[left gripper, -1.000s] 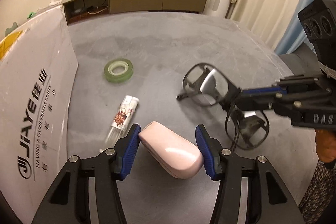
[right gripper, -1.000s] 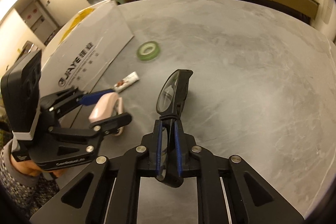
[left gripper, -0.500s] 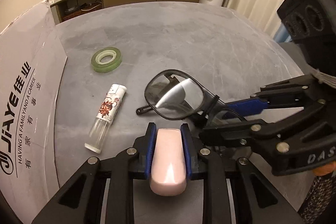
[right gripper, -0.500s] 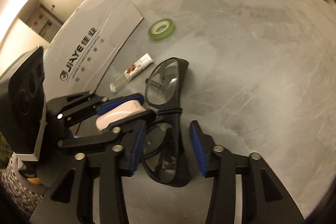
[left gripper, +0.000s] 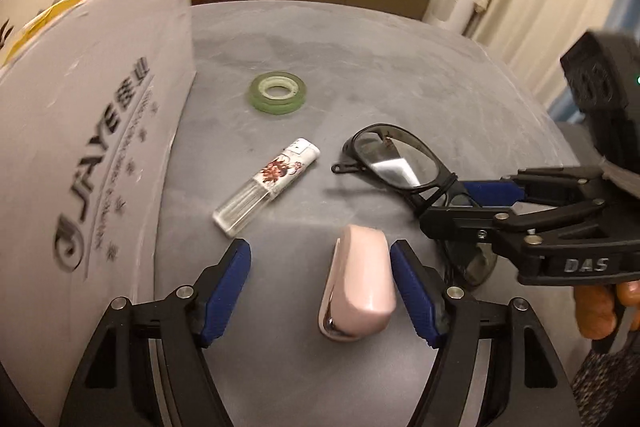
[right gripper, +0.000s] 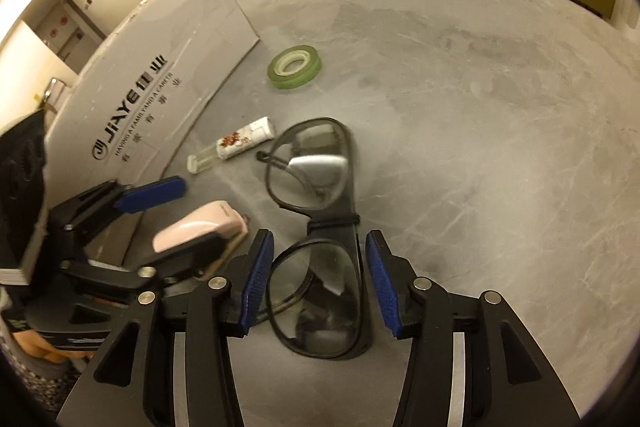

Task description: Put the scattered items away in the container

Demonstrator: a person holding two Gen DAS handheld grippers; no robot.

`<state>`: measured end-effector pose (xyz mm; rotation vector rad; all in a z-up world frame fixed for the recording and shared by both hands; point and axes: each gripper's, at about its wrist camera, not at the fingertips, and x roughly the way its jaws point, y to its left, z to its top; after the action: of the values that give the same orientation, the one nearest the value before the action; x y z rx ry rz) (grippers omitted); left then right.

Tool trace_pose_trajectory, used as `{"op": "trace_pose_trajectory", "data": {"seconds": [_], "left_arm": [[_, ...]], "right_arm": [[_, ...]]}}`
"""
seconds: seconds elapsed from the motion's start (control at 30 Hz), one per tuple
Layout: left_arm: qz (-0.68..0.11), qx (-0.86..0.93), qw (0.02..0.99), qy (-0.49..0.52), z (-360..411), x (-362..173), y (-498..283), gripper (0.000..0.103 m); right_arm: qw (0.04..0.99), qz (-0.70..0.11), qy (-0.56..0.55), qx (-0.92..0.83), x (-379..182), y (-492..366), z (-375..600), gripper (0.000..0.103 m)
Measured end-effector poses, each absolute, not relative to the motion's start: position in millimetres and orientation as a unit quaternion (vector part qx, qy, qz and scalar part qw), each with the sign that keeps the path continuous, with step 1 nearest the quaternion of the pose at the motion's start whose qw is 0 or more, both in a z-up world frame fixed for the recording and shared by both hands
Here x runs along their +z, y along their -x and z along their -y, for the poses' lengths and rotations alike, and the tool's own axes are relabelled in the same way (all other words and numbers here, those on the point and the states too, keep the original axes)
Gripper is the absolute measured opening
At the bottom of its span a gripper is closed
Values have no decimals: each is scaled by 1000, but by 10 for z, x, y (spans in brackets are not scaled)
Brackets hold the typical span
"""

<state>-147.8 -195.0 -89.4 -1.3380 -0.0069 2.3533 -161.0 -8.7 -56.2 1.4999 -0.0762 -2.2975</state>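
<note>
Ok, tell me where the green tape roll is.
The green tape roll lies flat on the grey table, just beyond the lighter, beside the white cardboard box.

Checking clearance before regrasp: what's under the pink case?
Only the grey table shows around the pink case, lying between the open left gripper fingers. Its underside is hidden; nothing sticks out from beneath.

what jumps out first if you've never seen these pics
The black-framed glasses lie on the grey table between the open right gripper. Beside them a pink case sits inside the open left gripper, against its right pad.
</note>
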Motion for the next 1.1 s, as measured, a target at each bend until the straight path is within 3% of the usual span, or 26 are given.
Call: {"op": "trace_pose_trajectory", "data": {"seconds": [0.2,0.23,0.27,0.3,0.4,0.57,0.67,1.1], "left_arm": [[-39,836,253,485,1798,-985,1454,72],[-56,838,257,478,1754,-992,1443,60],[-72,841,258,470,1715,-986,1430,38],[-81,843,257,466,1694,-985,1431,26],[-75,843,262,464,1701,-990,1463,27],[-75,847,259,457,1734,-997,1439,27],[-69,852,260,450,1755,-943,1394,27],[-42,865,267,423,1837,-648,1410,27]], "right_arm": [[194,26,-527,-827,-519,1617,36,51],[197,28,-528,-826,-536,1629,48,51],[198,27,-528,-826,-556,1642,66,51],[197,25,-527,-827,-578,1656,81,51],[198,23,-522,-830,-627,1695,116,50],[207,24,-511,-834,-494,1653,132,26],[214,20,-501,-838,-400,1603,160,20],[213,20,-478,-852,-163,1495,146,19]]}}
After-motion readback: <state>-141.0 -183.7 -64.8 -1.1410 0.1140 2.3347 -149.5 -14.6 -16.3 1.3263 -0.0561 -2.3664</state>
